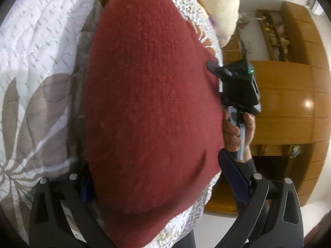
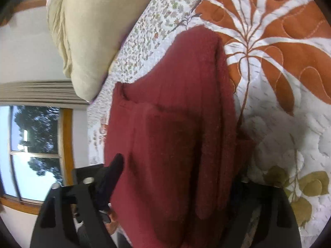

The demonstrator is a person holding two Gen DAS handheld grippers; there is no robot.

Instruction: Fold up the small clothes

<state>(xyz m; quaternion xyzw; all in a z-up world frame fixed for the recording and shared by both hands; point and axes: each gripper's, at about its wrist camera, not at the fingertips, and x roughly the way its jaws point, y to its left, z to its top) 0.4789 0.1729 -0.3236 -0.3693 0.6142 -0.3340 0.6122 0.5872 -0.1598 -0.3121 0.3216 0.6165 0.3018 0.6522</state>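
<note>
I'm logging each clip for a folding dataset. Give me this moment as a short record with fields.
garment: dark red knit cloth, spread between both grippers
surface: quilted bedspread with leaf print
left gripper: jaws wide, cloth between them
right gripper: jaws wide, cloth between them
nearby: cream pillow
background: wooden cabinet, window
</note>
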